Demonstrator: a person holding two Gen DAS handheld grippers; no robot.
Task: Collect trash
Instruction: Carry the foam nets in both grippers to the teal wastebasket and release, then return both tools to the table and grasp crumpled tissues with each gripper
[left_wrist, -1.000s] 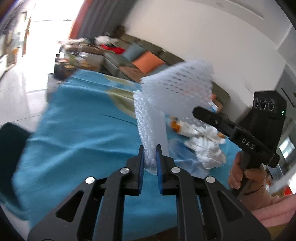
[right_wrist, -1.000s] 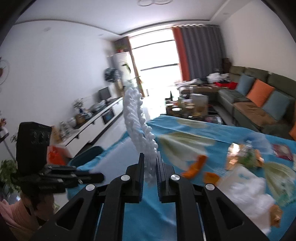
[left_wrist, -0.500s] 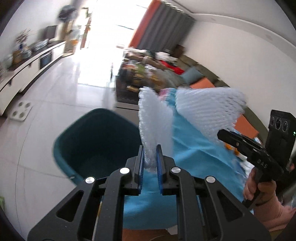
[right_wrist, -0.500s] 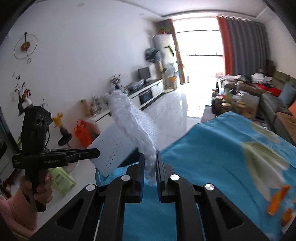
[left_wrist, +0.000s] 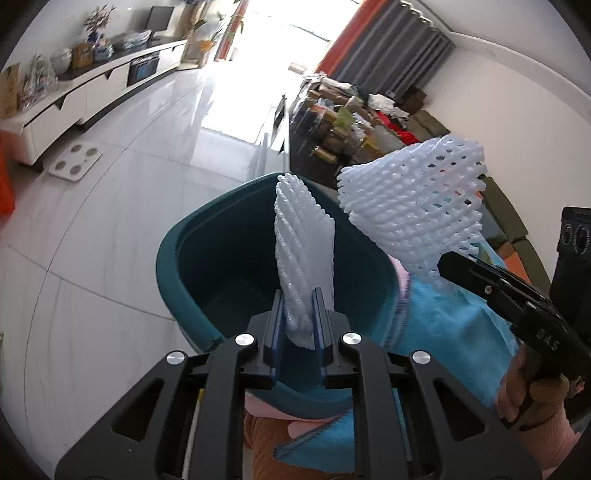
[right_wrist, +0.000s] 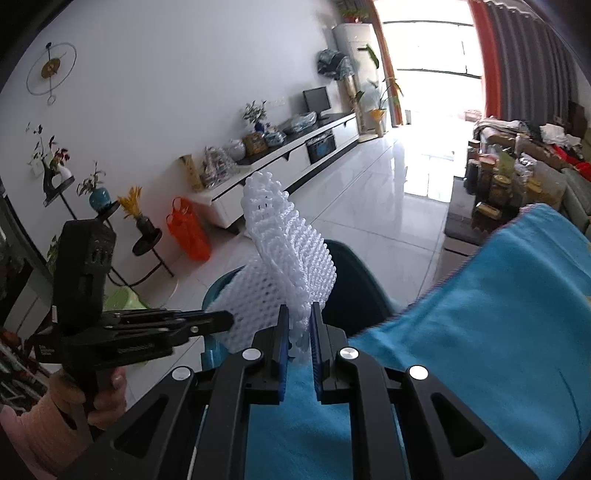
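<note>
The teal bin (left_wrist: 207, 258) stands on the pale floor against the hanging edge of the blue tablecloth (left_wrist: 454, 328), and everything here is placed against its open mouth. No trash shows in the part of its inside that the left wrist view takes in.

Two pieces of white foam net, the trash in hand, are carried toward that mouth. The first foam net (left_wrist: 306, 251) is a narrow twisted sleeve clamped at its lower end between the pads of the left gripper (left_wrist: 298, 325); its long axis runs straight out from the fingers, and in the left wrist view its whole length lies across the bin's dark opening, so it looks to hang over the mouth, tilted downward with the gripper.

The second foam net (left_wrist: 410, 210) is wider and flared, pinched at its narrow end by the right gripper (right_wrist: 298, 332), whose fingers are pressed together on it. It sits on the tablecloth side of the bin, at or just outside the near rim; in the right wrist view the rim (right_wrist: 351, 254) shows beyond the net.

The left hand therefore looks nearer to a clean drop. Judging from this, the right piece needs to travel farther over the rim before release, or it may land on the cloth or floor.
</note>
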